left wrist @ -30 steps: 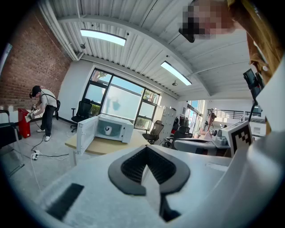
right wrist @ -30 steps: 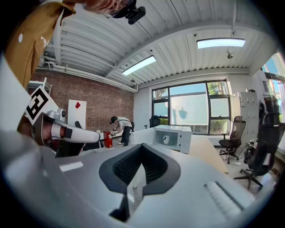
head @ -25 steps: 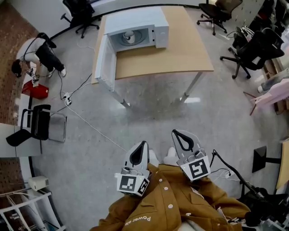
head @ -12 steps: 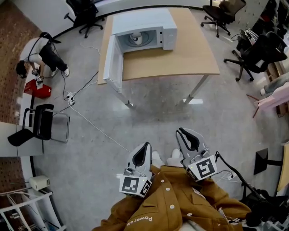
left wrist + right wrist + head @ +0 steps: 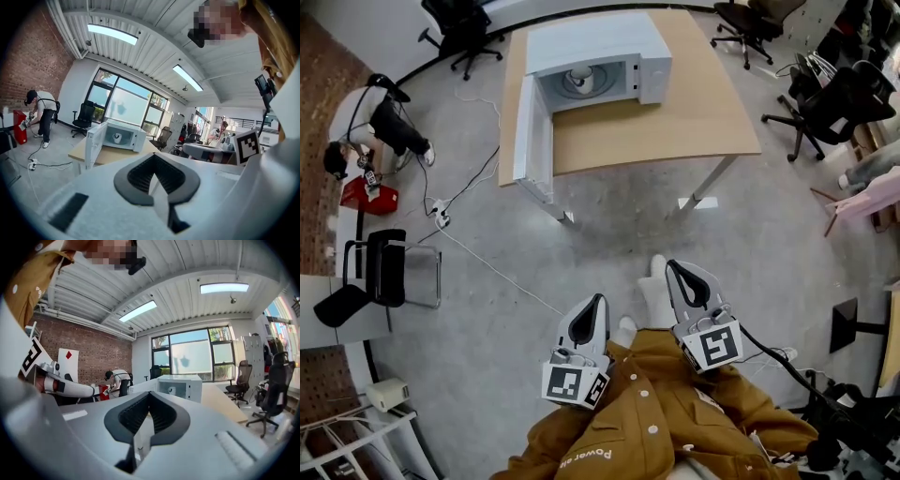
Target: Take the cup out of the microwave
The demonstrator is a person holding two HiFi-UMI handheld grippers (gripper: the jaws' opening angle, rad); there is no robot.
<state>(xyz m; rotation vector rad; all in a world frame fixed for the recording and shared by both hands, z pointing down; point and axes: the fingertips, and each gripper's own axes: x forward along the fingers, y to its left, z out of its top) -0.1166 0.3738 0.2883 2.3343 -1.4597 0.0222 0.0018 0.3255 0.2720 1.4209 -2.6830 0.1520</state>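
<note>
Two grippers show low in the head view, the left gripper (image 5: 596,302) lower centre and the right gripper (image 5: 675,272) just right of it. Each has its jaws brought together at the tips, with nothing between them. Each gripper's own view confirms this, for the left gripper (image 5: 153,159) and the right gripper (image 5: 150,397): the dark pads meet and hold nothing.

One microwave (image 5: 600,47) stands on one wooden table (image 5: 675,103) at the top centre of the frame, well apart from both grippers. Its one door (image 5: 532,131) hangs open toward the left. One white cup (image 5: 578,77) sits inside the cavity.

From the left gripper view the microwave (image 5: 129,136) is small at mid-left, with the cup (image 5: 116,137) a pale speck inside. From the right gripper view the microwave (image 5: 187,383) sits just above the jaws, and the cup (image 5: 172,390) is barely visible.

One person (image 5: 370,117) bends over beside one red box (image 5: 367,195) at the upper left.

Several black office chairs ring the edges, some cut off by the frame. The cup is too small to show a handle. The wearer's brown jacket (image 5: 656,431) is cropped by the bottom edge.
</note>
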